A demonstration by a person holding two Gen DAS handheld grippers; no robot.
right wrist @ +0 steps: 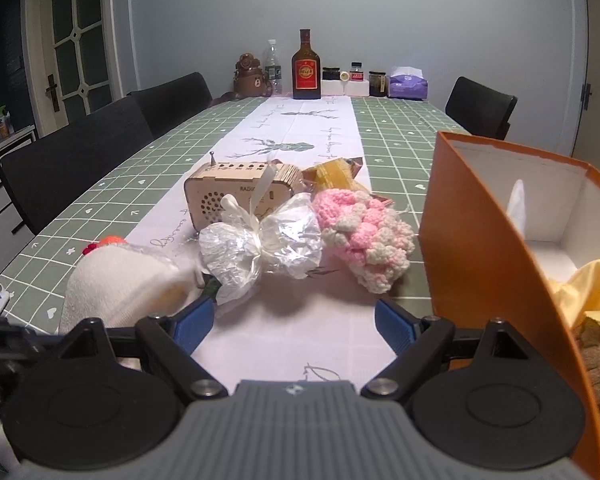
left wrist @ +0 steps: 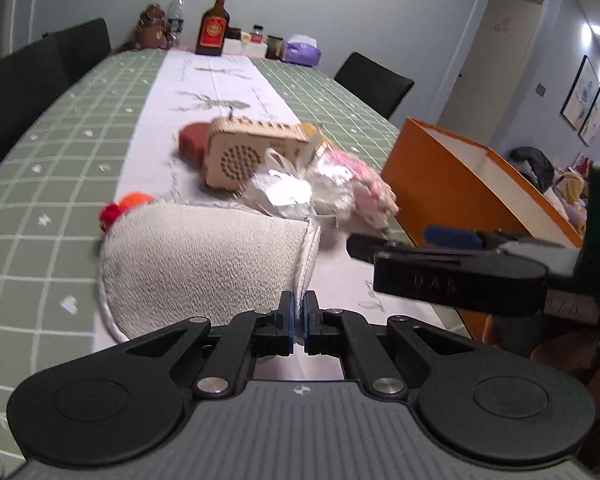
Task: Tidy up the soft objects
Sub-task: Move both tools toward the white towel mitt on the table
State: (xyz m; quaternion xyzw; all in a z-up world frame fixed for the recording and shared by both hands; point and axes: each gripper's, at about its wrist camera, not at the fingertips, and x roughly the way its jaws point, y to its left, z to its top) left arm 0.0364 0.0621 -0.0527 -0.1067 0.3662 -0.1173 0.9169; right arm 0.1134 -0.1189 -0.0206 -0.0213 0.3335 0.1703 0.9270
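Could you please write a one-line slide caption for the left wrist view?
Left gripper pinches a white terry mitt's edge, with the open orange box at right.

The worktop wears a sage-green cloth gridded in thin white lines with small white hearts, and a white runner printed with grey-green deer lies down its middle. At about one o'clock from the silvery crinkled wrap sits a pink-and-cream knitted bundle. At three o'clock stands an orange box, white inside, holding yellow cloth. The pale wooden radio is dotted with speaker holes. The off-white terry piece carries red and orange pompoms. Blue pads line the black jaws.
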